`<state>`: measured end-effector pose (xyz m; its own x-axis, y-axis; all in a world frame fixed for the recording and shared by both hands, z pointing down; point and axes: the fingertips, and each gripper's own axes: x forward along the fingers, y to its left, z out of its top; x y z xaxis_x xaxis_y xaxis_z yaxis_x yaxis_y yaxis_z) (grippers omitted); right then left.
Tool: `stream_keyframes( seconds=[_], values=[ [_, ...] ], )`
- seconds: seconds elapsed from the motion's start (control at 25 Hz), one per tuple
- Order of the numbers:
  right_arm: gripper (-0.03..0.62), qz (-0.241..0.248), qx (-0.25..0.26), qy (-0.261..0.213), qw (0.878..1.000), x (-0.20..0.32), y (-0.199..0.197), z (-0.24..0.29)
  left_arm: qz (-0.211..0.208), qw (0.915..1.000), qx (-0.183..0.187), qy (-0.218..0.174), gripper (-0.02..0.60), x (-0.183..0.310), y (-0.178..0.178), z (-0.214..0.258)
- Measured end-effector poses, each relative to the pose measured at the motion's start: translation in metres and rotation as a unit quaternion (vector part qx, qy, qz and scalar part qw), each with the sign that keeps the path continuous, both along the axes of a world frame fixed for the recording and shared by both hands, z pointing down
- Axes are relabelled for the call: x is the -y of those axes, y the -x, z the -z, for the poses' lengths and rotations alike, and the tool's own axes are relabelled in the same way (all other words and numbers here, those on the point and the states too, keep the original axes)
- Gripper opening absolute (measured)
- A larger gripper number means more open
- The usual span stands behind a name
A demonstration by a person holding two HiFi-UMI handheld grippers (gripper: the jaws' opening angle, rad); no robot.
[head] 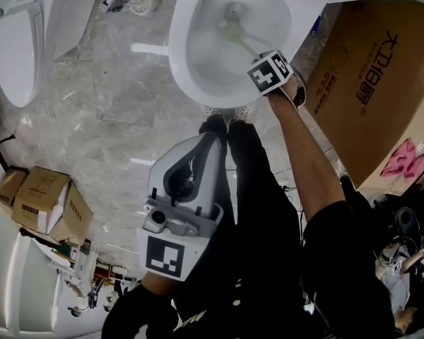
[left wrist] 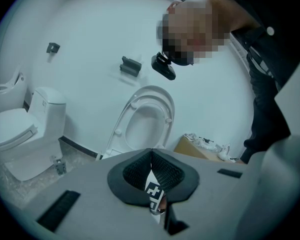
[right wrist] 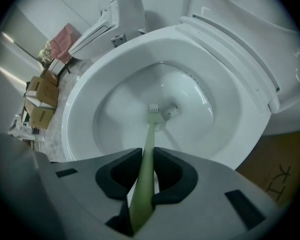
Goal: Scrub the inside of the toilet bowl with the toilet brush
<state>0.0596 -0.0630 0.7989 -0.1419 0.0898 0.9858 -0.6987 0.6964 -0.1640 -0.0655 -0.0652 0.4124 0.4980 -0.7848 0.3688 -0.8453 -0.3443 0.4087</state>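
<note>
Grips the pale green toilet brush (right wrist: 148, 134) by its handle in the right gripper (right wrist: 144, 159), jaws closed on it. Has the brush head low inside the white toilet bowl (right wrist: 80, 109), at the drain. Holds the left gripper (left wrist: 150, 154) well back from the bowl, jaws pressed together, empty.

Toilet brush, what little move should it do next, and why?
Probably a short sideways sweep along the wall. The right gripper has its jaws shut on the green toilet brush, whose head sits at the bottom of the toilet bowl, with curved wall right beside it.
</note>
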Motion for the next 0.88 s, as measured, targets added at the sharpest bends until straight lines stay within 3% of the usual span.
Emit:
stream_keyframes(
  seconds=[0.16,0.36,0.88],
  values=[
    [0.089,-0.048,0.022,-0.002,0.999,0.003,0.004,0.001,-0.002,1.0,-0.002,0.001,0.026,0.002,-0.003,-0.001],
    [0.089,-0.073,0.034,-0.022,0.997,0.022,0.002,0.002,-0.004,1.0,0.0,0.002,0.026,0.003,-0.006,-0.002],
    [0.087,-0.067,0.025,-0.065,0.995,0.062,-0.02,0.01,-0.011,0.9999,0.003,-0.003,0.026,0.005,-0.011,0.001]
  ],
)
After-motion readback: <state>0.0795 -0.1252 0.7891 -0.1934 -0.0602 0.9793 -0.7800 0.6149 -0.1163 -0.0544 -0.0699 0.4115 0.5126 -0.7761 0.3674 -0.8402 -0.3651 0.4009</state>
